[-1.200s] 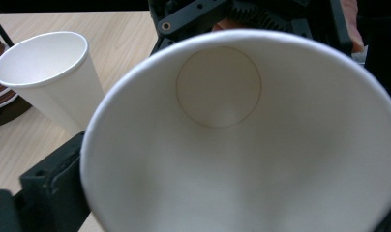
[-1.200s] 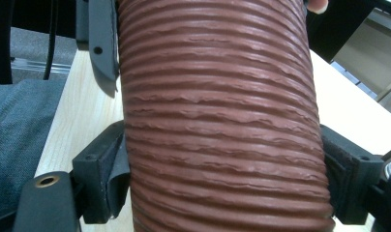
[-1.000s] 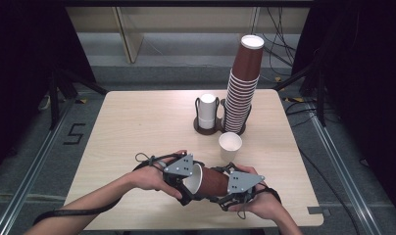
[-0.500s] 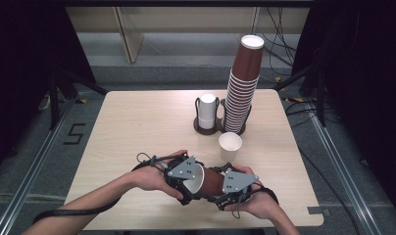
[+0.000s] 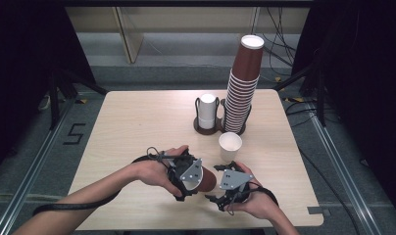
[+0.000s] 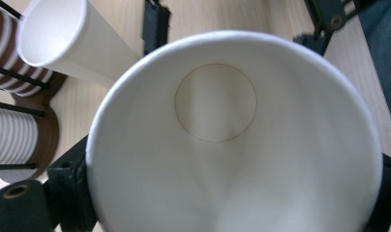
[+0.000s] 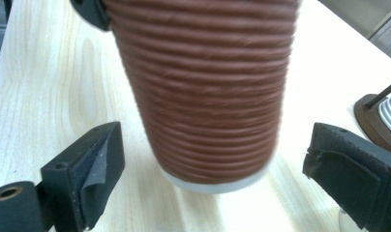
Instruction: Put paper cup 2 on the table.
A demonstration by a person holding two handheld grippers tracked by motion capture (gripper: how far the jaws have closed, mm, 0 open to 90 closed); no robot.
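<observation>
Wooden table (image 5: pixel 137 122) bears cup holder (image 5: pixel 208 128) and white cup (image 5: pixel 230 145)

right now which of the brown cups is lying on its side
The brown cup held in the left gripper near the front edge lies sideways. The other brown cups stand stacked upright in the holder at the back.

Ribbed brown cup (image 7: pixel 208 92) base-first between just-opened right tongs (image 7: pixel 218 169), pads clear, wooden table (image 7: pixel 48 96) beneath
</observation>
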